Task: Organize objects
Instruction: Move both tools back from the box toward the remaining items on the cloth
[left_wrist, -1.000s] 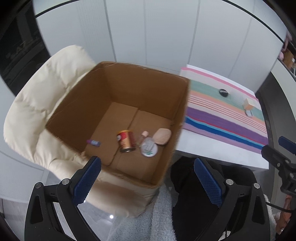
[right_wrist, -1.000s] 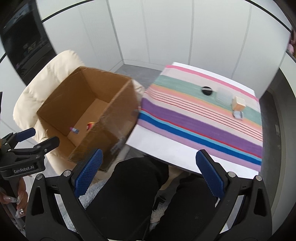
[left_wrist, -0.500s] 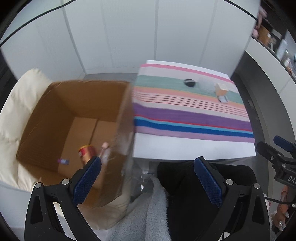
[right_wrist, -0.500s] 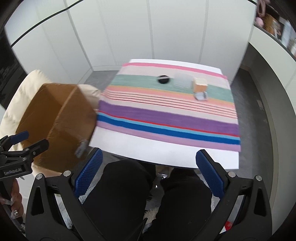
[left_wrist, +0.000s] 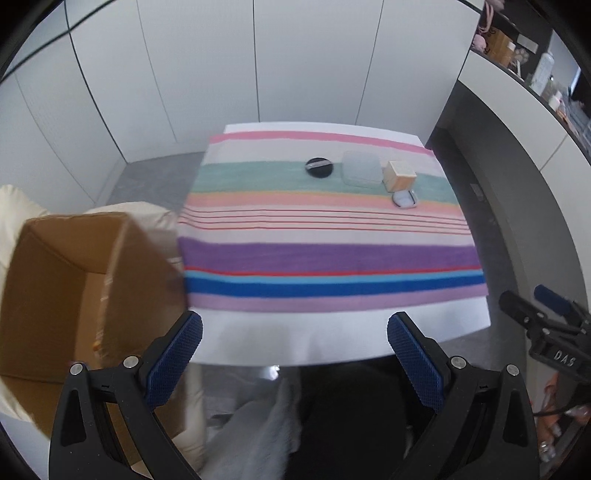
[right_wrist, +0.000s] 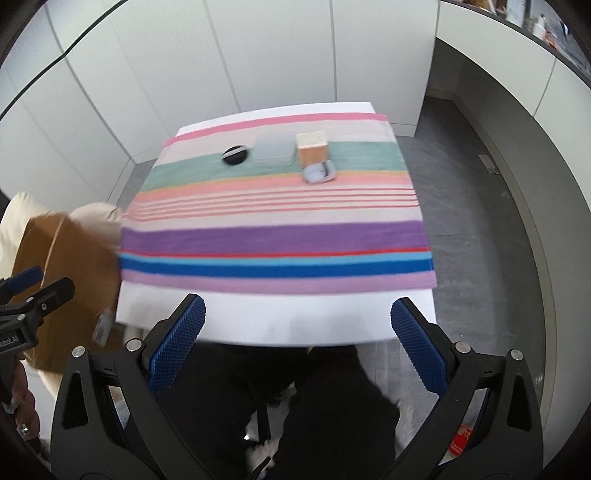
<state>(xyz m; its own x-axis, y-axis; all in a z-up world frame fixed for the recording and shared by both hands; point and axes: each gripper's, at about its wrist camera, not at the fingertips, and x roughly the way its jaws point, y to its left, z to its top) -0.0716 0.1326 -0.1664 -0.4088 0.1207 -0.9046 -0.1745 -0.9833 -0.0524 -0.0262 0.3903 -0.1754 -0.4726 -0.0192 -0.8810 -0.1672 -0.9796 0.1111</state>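
Note:
On the striped cloth (left_wrist: 325, 254) (right_wrist: 273, 240), along its far green band, lie a black round disc (left_wrist: 319, 167) (right_wrist: 234, 154), a pale translucent flat case (left_wrist: 361, 171) (right_wrist: 274, 150), a small wooden cube (left_wrist: 399, 175) (right_wrist: 312, 148) and a small white-grey pod (left_wrist: 405, 199) (right_wrist: 318, 172). The brown cardboard box (left_wrist: 55, 295) (right_wrist: 70, 251) stands left of the table on a cream chair. My left gripper (left_wrist: 294, 354) is open and holds nothing, near the table's front edge. My right gripper (right_wrist: 297, 343) is open too, equally far from the objects.
White table (left_wrist: 295, 332) carries the cloth; a person's dark-clothed legs (right_wrist: 280, 406) sit under its near edge. Cream chair (left_wrist: 14, 206) holds the box. A grey towel (left_wrist: 258, 435) lies low in the left wrist view. White wall panels behind, shelving at upper right.
Both views have swung right, away from the box interior and onto the table. The box has slid to the left edge and its contents are hidden. Both grippers stay open.

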